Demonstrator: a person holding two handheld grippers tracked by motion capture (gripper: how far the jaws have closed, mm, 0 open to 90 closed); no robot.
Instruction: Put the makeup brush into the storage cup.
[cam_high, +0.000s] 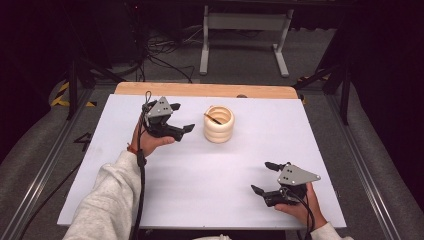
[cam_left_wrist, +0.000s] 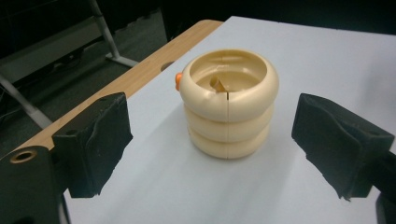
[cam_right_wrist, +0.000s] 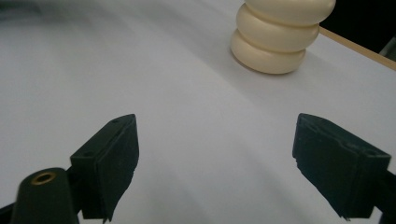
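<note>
Left gripper (cam_high: 182, 118): we see its jaws spread wide with nothing between them, aimed at the ringed holder (cam_high: 219, 124) just ahead.
Ringed holder: a cream holder of three stacked rings, standing upright on the white table (cam_high: 200, 170); in the left gripper view (cam_left_wrist: 229, 102) it sits centred ahead of the jaws, apart from both pads.
Inside the holder: we make out a thin dark stick (cam_high: 214, 119) leaning in the open top; what it is we cannot tell.
Right gripper (cam_high: 265, 177): released too, jaws wide and empty, low over bare table, well apart from the holder.
Holder from the right gripper: far ahead and toward its right jaw (cam_right_wrist: 280, 35), near the wooden edge (cam_high: 200, 90).
</note>
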